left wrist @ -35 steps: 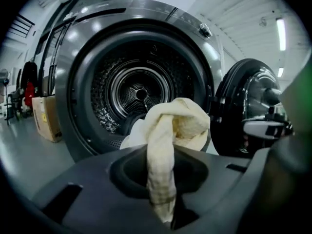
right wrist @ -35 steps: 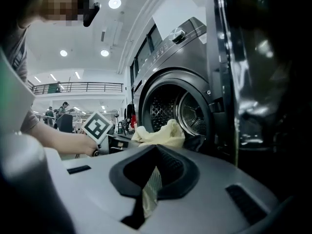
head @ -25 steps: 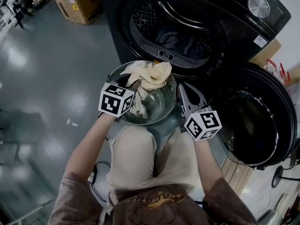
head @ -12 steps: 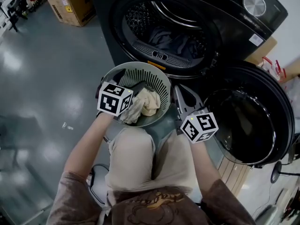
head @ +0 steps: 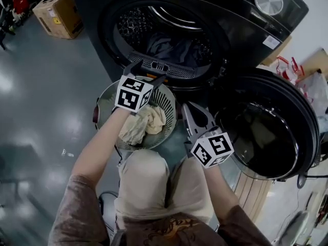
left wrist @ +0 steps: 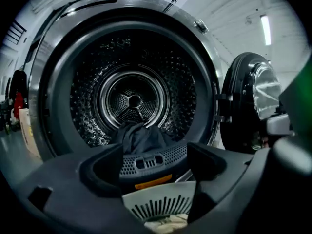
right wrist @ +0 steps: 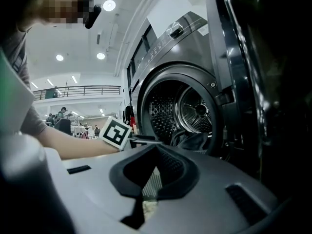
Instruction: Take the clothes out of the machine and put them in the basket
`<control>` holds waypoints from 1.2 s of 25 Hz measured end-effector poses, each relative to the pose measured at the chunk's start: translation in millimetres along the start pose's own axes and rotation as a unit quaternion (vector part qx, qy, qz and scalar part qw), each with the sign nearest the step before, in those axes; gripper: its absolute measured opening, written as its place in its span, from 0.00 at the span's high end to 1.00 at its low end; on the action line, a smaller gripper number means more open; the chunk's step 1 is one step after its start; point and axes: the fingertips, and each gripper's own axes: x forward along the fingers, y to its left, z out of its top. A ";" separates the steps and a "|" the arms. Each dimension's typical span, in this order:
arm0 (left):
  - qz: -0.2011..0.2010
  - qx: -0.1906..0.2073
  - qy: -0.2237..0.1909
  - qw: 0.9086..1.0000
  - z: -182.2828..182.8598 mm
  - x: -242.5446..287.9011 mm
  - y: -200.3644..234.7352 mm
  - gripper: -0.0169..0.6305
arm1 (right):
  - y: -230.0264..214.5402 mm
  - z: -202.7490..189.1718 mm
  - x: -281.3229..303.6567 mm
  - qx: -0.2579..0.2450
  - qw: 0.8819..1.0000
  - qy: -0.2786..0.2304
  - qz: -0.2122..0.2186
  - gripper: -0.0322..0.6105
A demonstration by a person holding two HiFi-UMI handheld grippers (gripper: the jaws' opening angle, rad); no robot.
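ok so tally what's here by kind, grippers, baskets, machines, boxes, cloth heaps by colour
grippers: 2 (left gripper, right gripper)
basket: 1
machine: 1
box: 1
cream cloth, in the basket: 1
dark heap, in the drum: 1
total: 7

A second ago the left tool (head: 147, 72) hung over the round grey slotted plastic basket (head: 105, 100) with the crumpled cream cloth (head: 144, 126) draped from it, heaped above the rim. Since then its jaws have been opening and the cloth has dropped. It now lies low inside the basket, free of the tool. The left tool has moved away from the person, past the basket's far rim, up to the mouth of the black front-loading machine (head: 241, 29). Its jaws now stand wide apart with nothing between them, facing the dark garment (left wrist: 141, 136) in the drum.
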 end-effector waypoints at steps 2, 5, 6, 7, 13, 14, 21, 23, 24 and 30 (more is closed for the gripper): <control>0.002 0.007 -0.004 1.000 3.9 21.8 8.8 0.34 | -2.8 0.7 -1.7 0.003 1.000 0.001 -0.007 0.95; 0.014 0.022 0.001 1.000 8.5 55.6 26.9 0.33 | -5.7 3.2 -6.5 0.017 1.000 0.001 -0.017 0.95; 0.018 0.029 0.003 0.999 10.5 66.3 32.2 0.33 | -6.4 4.1 -8.6 0.021 1.000 0.001 -0.020 0.95; 0.021 0.033 0.005 0.999 12.0 76.4 36.5 0.33 | -7.0 4.7 -10.4 0.022 0.999 0.000 -0.023 0.95; 0.038 0.051 0.029 0.998 9.8 122.9 56.2 0.30 | -17.5 -0.8 -17.5 0.027 0.998 0.006 -0.051 0.95; 0.043 0.053 0.029 0.997 10.5 128.7 60.3 0.30 | -18.9 -1.7 -18.4 0.027 0.998 0.008 -0.054 0.95; 0.067 0.056 0.084 0.993 0.3 146.2 75.6 0.31 | -24.2 -4.5 -25.3 0.025 0.997 0.016 -0.072 0.95; 0.083 0.076 0.097 0.989 -0.7 143.3 79.5 0.53 | -24.2 -5.1 -25.7 0.023 0.997 0.018 -0.073 0.95; 0.091 0.085 0.098 0.987 0.1 140.8 82.4 0.64 | -23.4 -5.5 -25.7 0.022 0.997 0.019 -0.072 0.95; 0.091 0.049 0.083 0.991 -0.9 128.4 88.1 0.87 | -18.8 -8.4 -26.4 0.021 0.997 0.022 -0.067 0.95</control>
